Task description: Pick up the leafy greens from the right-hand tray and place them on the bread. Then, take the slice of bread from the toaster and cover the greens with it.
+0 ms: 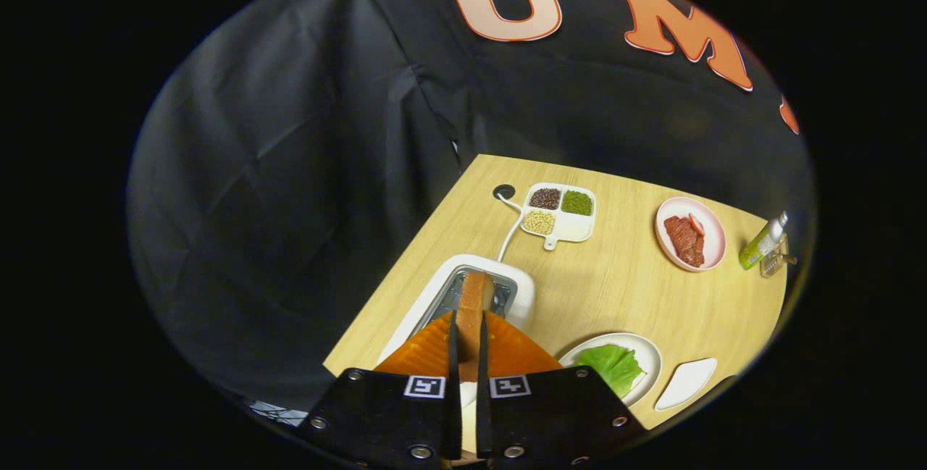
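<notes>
The gripper (468, 343) clamps the bread slice (474, 311) above the toaster (518, 296) (edge-on between both fingers); leafy greens (612, 365) lie on a plate (644, 350) nearby.

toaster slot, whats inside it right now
A slice of bread stands upright in the toaster slot, clamped between the gripper fingers. Its lower part is covered by them.

The gripper (468, 336) points forward and down over the near left part of the tabletop (615, 289). Its two fingers (452, 354) stand close together and nearly parallel, each pressing a flat side of the bread slice (474, 303) clamped upright between them, the slice reaching on past the fingertips.
</notes>
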Demonstrator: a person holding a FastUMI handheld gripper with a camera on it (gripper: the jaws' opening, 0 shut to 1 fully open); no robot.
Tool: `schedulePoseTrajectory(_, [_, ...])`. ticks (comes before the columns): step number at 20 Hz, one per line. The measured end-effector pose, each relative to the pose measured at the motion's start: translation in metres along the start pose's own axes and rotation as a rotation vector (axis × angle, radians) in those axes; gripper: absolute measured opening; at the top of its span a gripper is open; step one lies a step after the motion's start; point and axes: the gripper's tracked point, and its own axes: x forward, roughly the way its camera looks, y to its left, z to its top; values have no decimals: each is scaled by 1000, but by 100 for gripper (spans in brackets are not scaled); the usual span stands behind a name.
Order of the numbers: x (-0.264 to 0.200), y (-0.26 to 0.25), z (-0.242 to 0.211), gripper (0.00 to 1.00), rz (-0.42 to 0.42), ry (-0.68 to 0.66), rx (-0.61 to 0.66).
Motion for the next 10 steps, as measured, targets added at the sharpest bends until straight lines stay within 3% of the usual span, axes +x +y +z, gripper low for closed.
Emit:
schedulePoseTrajectory(5, [-41,-8,4,8,78,-99,17])
schedulePoseTrajectory(10, [-70,-44,-11,8,104,-134,57])
